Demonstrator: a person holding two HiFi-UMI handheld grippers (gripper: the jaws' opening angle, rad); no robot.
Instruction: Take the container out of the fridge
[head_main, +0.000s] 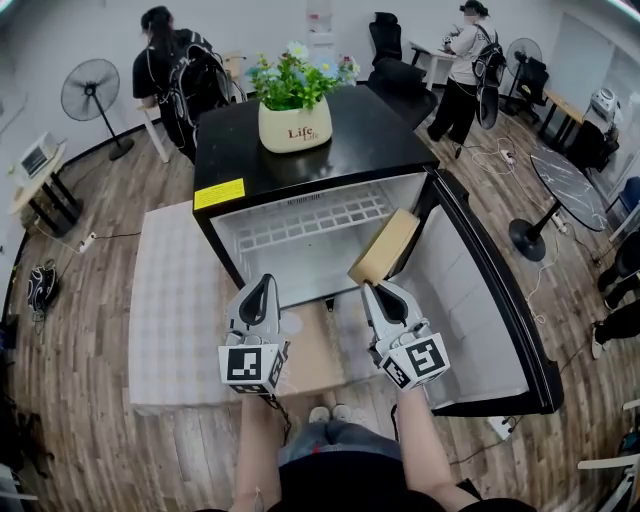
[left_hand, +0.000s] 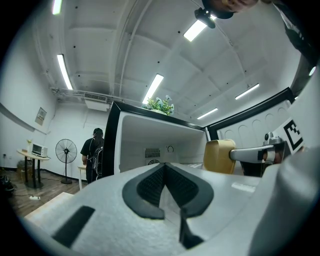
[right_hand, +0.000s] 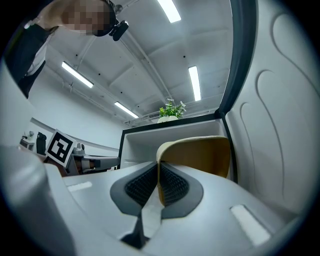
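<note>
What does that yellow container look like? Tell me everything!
The container is a tan-yellow box with flat sides and rounded corners. It looks like matte plastic. It is tilted and held in the air at the front right of the open fridge, near the door. The right gripper pinches its thin lower edge.

1. The fridge (head_main: 380, 130) stands on the floor in front of you, with its door (head_main: 480, 300) swung out to your right.
2. A plant pot (head_main: 295, 125) sits on top of the fridge, toward its left.
3. A wire shelf (head_main: 310, 222) lies inside the fridge.
4. The container (head_main: 384, 247) is at the right side of the opening, between the jaws of your right gripper (head_main: 365, 285).
5. Your left gripper (head_main: 262, 283) is to its left, apart from it.
</note>
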